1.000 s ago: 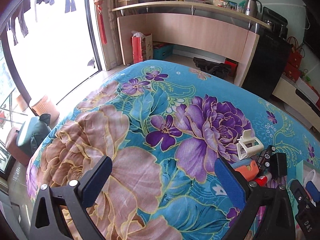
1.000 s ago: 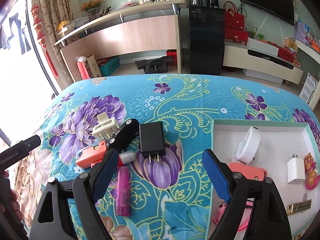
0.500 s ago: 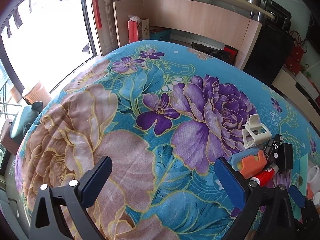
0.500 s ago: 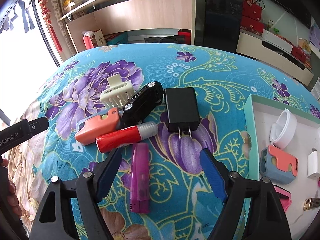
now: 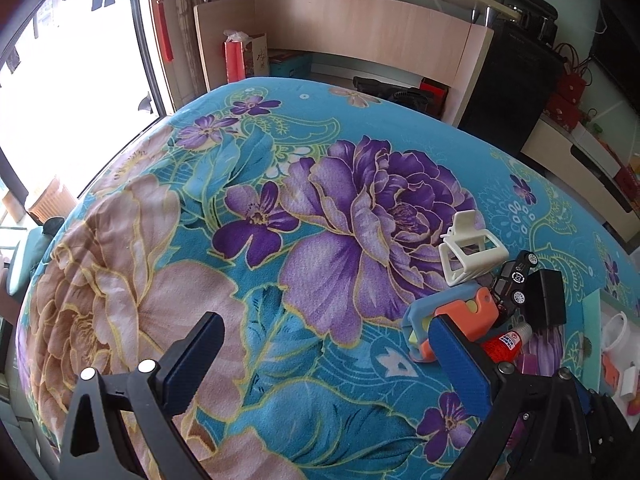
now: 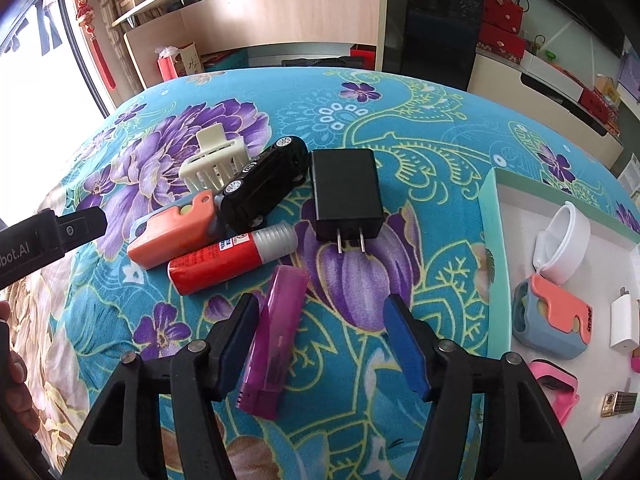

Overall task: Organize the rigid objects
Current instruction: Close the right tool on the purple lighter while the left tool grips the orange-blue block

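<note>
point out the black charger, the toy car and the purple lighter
black charger (image 6: pixel 345 194), right wrist view, middle of its flat top
toy car (image 6: pixel 262 184), right wrist view, its black roof
purple lighter (image 6: pixel 276 332), right wrist view, mid-body

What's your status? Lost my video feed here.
Both grippers open, empty. Right gripper low over the purple lighter. Red tube and black charger crowd close. Tray to the right.

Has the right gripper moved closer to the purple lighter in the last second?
Yes. The right gripper has come down and forward; the purple lighter now lies between its open fingers, nearer the black charger.
</note>
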Motion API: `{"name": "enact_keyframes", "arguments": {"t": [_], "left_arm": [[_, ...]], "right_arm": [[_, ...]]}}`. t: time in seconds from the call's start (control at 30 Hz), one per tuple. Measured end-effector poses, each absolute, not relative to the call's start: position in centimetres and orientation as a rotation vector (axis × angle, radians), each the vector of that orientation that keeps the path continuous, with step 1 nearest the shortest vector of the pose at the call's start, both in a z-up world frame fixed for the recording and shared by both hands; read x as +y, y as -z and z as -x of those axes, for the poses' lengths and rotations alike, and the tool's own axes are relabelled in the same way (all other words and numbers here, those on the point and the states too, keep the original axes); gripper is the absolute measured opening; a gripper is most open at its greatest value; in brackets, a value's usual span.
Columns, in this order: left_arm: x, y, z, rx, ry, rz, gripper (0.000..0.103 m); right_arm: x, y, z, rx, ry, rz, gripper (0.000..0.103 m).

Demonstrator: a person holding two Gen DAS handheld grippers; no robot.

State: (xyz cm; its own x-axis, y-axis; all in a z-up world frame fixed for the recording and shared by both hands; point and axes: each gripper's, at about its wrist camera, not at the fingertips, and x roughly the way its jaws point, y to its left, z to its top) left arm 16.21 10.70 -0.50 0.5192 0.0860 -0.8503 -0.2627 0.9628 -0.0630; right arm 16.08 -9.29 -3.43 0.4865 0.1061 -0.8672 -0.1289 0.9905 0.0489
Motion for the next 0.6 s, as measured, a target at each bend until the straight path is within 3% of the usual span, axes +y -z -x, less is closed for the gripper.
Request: {"name": "enact_keyframes", "arguments": {"t": [0.33,0.6], "left_arm": [[8.1,0.9,-17.1,1.016,-0.132,0.167,0.103],[5.9,1.7,-17.9,1.026,-0.070,0.146,0.103]], "right_arm": [[-9.8,3.3,-15.7,1.067,-0.162,0.022,0.033],[-10.9,3.4,-15.8,1.058,-0.146,0.001,0.022]]}}
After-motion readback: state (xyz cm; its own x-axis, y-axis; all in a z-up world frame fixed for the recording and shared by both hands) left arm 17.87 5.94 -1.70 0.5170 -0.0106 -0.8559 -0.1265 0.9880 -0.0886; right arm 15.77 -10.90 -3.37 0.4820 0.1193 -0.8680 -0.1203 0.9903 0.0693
